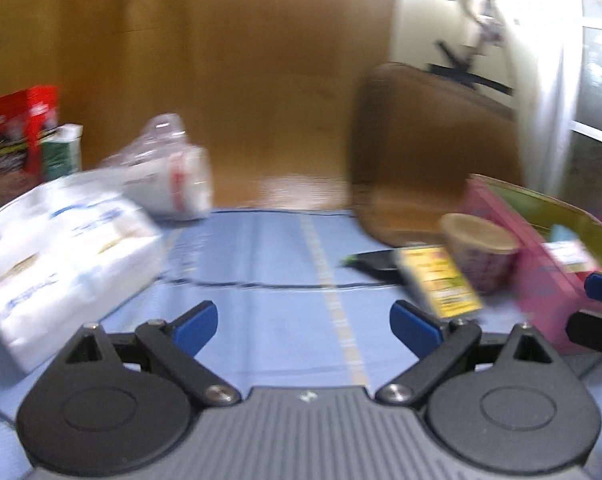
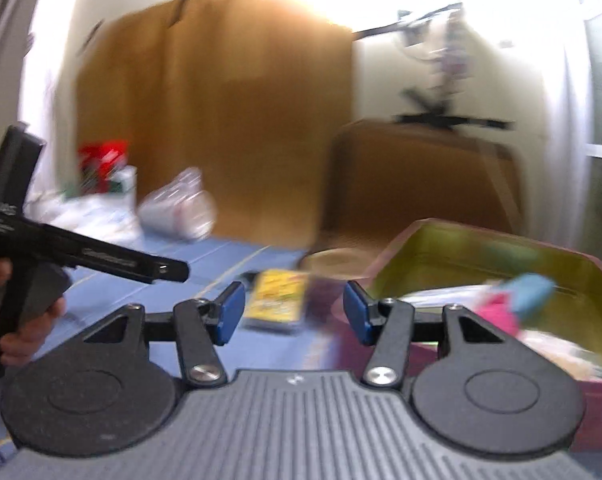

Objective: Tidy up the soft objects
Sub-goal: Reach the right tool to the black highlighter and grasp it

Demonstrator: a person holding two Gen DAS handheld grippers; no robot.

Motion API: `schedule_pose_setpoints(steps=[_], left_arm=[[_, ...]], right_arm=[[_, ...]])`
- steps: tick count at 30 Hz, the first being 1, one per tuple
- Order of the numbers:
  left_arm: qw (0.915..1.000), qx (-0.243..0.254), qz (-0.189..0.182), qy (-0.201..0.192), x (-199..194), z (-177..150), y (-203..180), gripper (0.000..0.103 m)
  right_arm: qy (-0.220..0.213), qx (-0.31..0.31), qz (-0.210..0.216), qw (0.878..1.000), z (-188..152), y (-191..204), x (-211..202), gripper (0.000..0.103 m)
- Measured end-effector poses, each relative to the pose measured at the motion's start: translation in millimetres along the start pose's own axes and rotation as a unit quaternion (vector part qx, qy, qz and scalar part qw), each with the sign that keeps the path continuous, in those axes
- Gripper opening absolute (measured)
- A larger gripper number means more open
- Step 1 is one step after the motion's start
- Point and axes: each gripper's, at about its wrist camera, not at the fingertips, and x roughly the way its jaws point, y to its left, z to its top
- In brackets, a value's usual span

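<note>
My left gripper [image 1: 305, 328] stands wide open over the blue cloth [image 1: 261, 264], with nothing between its blue pads. A white tissue pack [image 1: 61, 256] lies just left of it, and a bagged white roll [image 1: 169, 180] lies beyond that. My right gripper [image 2: 295, 316] is half open and holds nothing. It sits at the near left corner of the pink box [image 2: 481, 240] with a green inside. Pink [image 2: 497, 314] and blue [image 2: 535, 288] soft pieces lie in that box. A yellow packet [image 2: 277, 298] lies ahead of the right gripper. Both views are blurred.
A red carton [image 1: 21, 136] and a green-white carton [image 1: 63, 152] stand at the far left. A paper cup [image 1: 481, 252] stands beside the pink box [image 1: 541, 280]. Cardboard [image 1: 241, 80] walls the back. A hand [image 2: 33, 328] holds the left gripper's handle [image 2: 81, 254].
</note>
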Motion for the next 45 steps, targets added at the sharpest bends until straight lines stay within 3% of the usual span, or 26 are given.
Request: schedule_pose_setpoints(steps=[2, 5, 14, 18, 23, 27, 34, 39, 45], left_arm=[[0.9996, -0.029, 0.003, 0.007, 5.9, -3.3, 12.8, 0.09], [0.9977, -0.068, -0.002, 0.001, 4.1, -3.7, 28.0, 0.09], [0.9958, -0.092, -0.001, -0.008, 2.2, -7.3, 38.4, 0.09], [0.9965, -0.082, 0.011, -0.015, -0.8, -8.2, 38.9, 0.091], [0.9961, -0.078, 0.037, -0.019, -1.7, -7.5, 40.9, 0.091], [0.9951, -0.088, 0.043, -0.011, 0.1, -6.9, 46.3, 0.091], [0.9943, -0.096, 0.046, -0.005, 0.7, -7.2, 49.0, 0.093], [0.9936, -0.102, 0.048, 0.001, 2.6, -6.9, 51.0, 0.093], [0.9932, -0.104, 0.052, 0.004, 3.0, -6.6, 50.5, 0.094]], right_arm=[[0.018, -0.012, 0.008, 1.0, 5.2, 14.2, 23.6, 0.056], [0.05, -0.025, 0.002, 0.998, 9.6, 27.8, 63.1, 0.056], [0.097, -0.043, -0.033, 0.994, 29.8, 40.0, 142.5, 0.056], [0.15, -0.043, -0.041, 0.987, 48.4, 29.7, 190.5, 0.057], [0.255, -0.047, -0.025, 0.966, 50.0, 22.9, 234.7, 0.058], [0.268, -0.034, -0.019, 0.963, 52.0, 22.1, 233.7, 0.056], [0.253, -0.033, -0.024, 0.966, 50.3, 24.7, 228.2, 0.056], [0.265, 0.033, 0.021, 0.963, 49.6, 10.4, 225.7, 0.047], [0.253, 0.024, 0.045, 0.966, 41.9, 16.2, 201.1, 0.047]])
